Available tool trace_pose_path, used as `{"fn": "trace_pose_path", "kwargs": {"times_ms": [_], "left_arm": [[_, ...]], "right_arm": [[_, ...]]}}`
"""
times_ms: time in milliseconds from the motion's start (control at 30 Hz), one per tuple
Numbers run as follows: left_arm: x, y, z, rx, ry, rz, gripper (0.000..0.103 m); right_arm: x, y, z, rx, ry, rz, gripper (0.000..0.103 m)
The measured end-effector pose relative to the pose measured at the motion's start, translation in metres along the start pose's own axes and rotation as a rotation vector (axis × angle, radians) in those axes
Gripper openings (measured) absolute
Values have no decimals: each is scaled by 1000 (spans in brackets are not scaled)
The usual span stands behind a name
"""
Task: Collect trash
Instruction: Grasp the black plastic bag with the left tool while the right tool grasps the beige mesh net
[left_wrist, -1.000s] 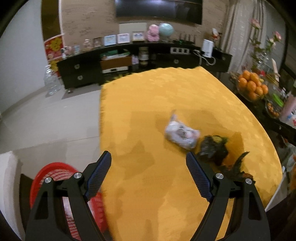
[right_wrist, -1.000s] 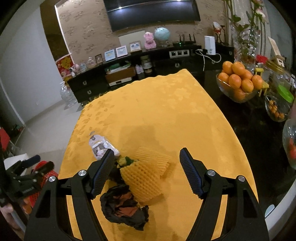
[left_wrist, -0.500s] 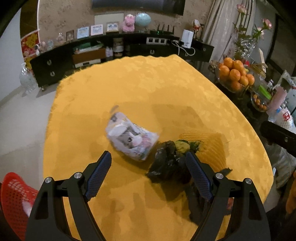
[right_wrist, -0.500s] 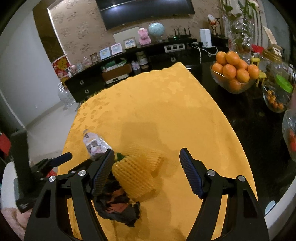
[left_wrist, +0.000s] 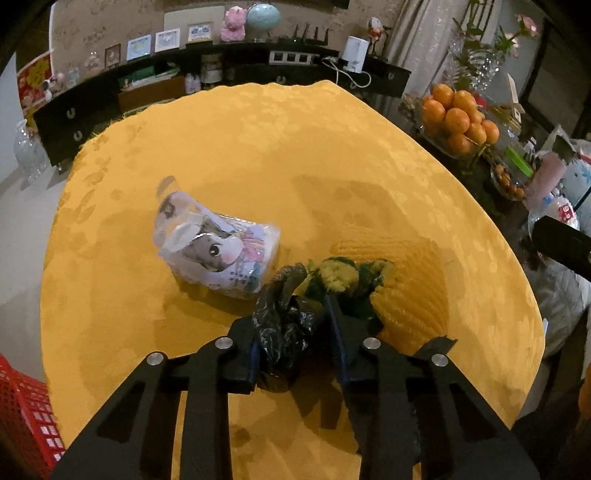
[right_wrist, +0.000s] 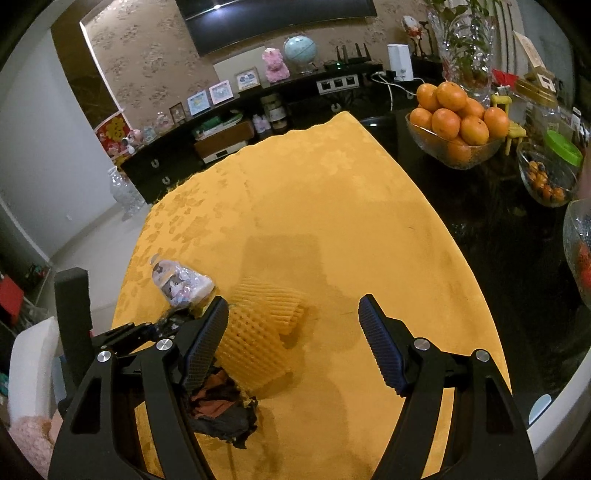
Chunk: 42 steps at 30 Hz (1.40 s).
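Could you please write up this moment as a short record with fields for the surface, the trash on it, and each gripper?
surface: yellow tablecloth
trash: black bag; cartoon wrapper; yellow foam net; green and yellow scrap; dark crumpled wrapper
left gripper: shut on the black bag
right gripper: open, nothing held, hanging over the foam net
bin: red basket at the left edge
nearby: bowl of oranges on the dark table

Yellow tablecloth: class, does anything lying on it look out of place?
Yes. Litter sits near its front edge: a crumpled black bag, a cartoon-printed wrapper, yellow foam netting and another dark wad.
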<state>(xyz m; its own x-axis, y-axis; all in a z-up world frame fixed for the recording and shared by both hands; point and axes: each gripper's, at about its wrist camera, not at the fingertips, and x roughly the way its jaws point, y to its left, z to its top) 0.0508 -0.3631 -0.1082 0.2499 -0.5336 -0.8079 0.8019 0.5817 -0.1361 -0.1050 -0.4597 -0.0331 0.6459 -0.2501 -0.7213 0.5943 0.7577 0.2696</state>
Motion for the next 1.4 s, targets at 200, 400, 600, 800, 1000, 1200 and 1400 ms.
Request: {"fn": "trace_pose_path", "kwargs": {"times_ms": [200,400,600,800,1000,1200,1400], "left_arm": [[-26,15,0,-18,-37,29,28],[-62,35,-1,-40,-99,68,28],[-90,50,-3,-59,-141,94,28],[-101,62,-5,-79,-149,108,28],[-105,68,-7,-84,-152,112,28],[-106,73,-8,-98,-156,116,28],[-106,74,-7,-96,-154,118,28]], "right_arm": [[1,2,-1,-13,1,1,71],[12,12,-4,-58,22,8,71],[41,29,-14,-138,87,-7,71],[66,44,-28,-203,150,11,71],[77,59,-39,-261,188,40,71],[68,63,-37,-289,144,-5,71],[64,66,-39,-325,125,1,71]]}}
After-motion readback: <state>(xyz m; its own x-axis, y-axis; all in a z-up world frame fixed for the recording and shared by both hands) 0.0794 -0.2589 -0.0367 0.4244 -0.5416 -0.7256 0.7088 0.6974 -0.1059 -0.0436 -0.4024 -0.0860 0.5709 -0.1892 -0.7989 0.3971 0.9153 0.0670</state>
